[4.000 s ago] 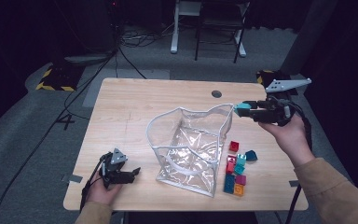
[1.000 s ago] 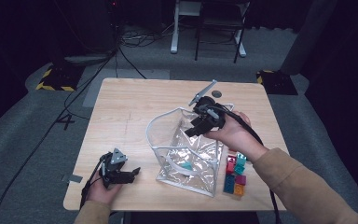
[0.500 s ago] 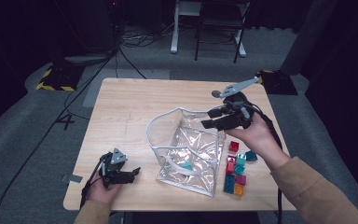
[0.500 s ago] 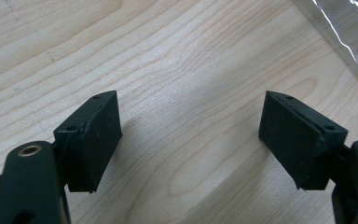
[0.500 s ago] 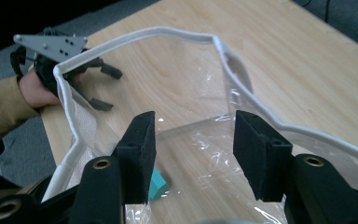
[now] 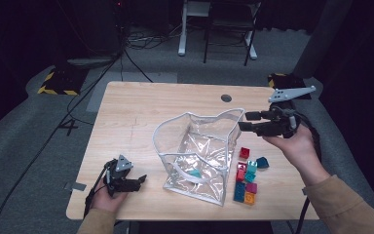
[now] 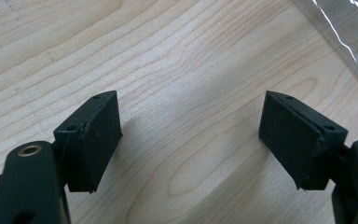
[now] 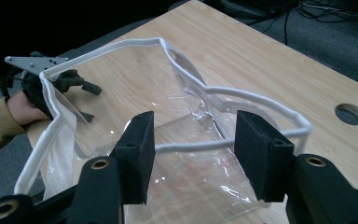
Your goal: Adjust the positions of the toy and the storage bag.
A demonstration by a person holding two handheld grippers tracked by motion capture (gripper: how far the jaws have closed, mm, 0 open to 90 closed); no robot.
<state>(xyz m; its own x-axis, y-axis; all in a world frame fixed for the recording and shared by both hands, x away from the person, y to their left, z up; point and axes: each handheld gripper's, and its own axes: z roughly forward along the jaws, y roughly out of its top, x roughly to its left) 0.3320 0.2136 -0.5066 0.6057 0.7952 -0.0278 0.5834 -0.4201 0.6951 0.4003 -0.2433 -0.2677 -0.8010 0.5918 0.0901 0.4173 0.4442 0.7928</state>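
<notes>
Now you're between blocks — one teal block [image 6: 195, 173] lies in the bag [image 6: 199, 151] mid-tabletop [image 6: 141, 112], the rest of the blocks [image 6: 247, 178] sit just right of it. Your right gripper [image 6: 246, 121] hovers at the bag's right rim, jaws half open and empty. Left gripper [image 6: 139, 179] rests wide open, empty. Next, drop to the pile and pick one — which colours lie behind the plastic is hard to tell.

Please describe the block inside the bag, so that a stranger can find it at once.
On the wooden table stands a clear plastic bag with a white rim. One teal block lies on its bottom; the other blocks are outside, right of the bag.
</notes>
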